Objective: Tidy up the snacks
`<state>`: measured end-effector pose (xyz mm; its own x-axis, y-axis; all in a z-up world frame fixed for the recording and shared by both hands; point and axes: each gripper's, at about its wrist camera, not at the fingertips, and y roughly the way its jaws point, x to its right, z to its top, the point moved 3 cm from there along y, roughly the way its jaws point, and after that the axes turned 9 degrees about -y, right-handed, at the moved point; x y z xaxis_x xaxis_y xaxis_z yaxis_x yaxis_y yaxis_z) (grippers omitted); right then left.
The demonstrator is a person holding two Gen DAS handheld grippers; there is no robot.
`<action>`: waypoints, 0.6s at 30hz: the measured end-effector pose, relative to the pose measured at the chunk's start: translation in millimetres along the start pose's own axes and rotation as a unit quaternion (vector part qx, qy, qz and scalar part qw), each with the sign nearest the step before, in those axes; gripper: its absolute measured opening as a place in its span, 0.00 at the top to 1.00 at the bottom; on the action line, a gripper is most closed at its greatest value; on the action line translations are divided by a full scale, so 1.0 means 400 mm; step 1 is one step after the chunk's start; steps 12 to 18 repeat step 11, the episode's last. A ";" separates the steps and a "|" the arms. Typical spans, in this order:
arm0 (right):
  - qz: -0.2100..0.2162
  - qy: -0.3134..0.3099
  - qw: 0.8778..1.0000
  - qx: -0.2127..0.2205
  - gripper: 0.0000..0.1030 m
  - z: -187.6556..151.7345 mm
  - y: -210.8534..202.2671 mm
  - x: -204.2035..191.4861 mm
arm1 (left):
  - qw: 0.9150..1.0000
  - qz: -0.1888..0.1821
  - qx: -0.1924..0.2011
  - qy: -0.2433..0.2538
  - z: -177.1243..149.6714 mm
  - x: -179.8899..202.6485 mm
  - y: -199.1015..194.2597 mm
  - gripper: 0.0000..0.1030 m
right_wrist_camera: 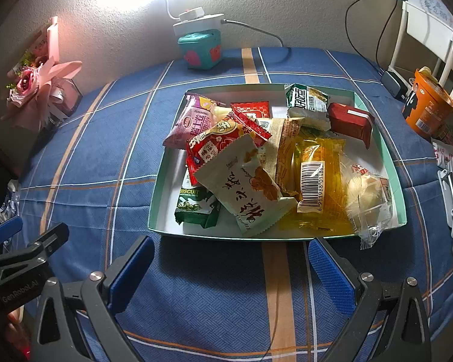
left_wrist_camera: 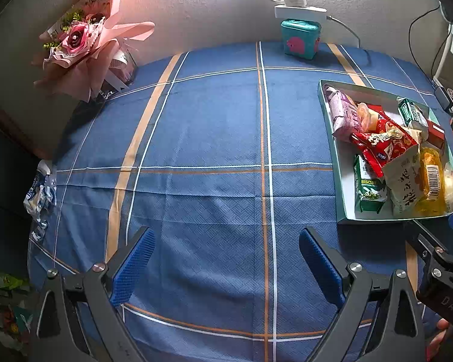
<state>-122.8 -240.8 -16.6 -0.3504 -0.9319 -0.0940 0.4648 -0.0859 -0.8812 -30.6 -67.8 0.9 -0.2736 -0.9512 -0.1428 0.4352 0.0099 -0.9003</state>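
A shallow green-rimmed box (right_wrist_camera: 161, 178) on the blue plaid tablecloth holds a heap of snack packets: a purple pack (right_wrist_camera: 190, 123), a red pack (right_wrist_camera: 214, 144), a green biscuit pack (right_wrist_camera: 196, 205), a cream pack (right_wrist_camera: 247, 190), a yellow pack (right_wrist_camera: 317, 181) and a red carton (right_wrist_camera: 351, 122). The box also shows at the right of the left wrist view (left_wrist_camera: 332, 138). My right gripper (right_wrist_camera: 231, 271) is open and empty just in front of the box. My left gripper (left_wrist_camera: 226, 259) is open and empty over bare cloth, left of the box.
A teal tin (right_wrist_camera: 200, 49) and a white power strip (right_wrist_camera: 196, 22) stand at the back wall. A pink bouquet (left_wrist_camera: 84, 48) is at the back left. An orange cup noodle (right_wrist_camera: 425, 105) stands at the right. Blue-white wrappers (left_wrist_camera: 40, 193) lie at the left edge.
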 end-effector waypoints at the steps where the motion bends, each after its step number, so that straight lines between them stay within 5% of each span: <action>1: 0.000 0.000 1.000 0.000 0.00 0.001 0.000 -0.001 | 1.000 -0.002 -0.001 -0.001 0.000 0.001 0.001 0.06; 18: 0.000 0.000 1.000 0.000 0.00 0.001 0.000 0.000 | 1.000 -0.013 0.008 0.004 0.001 0.009 -0.010 0.06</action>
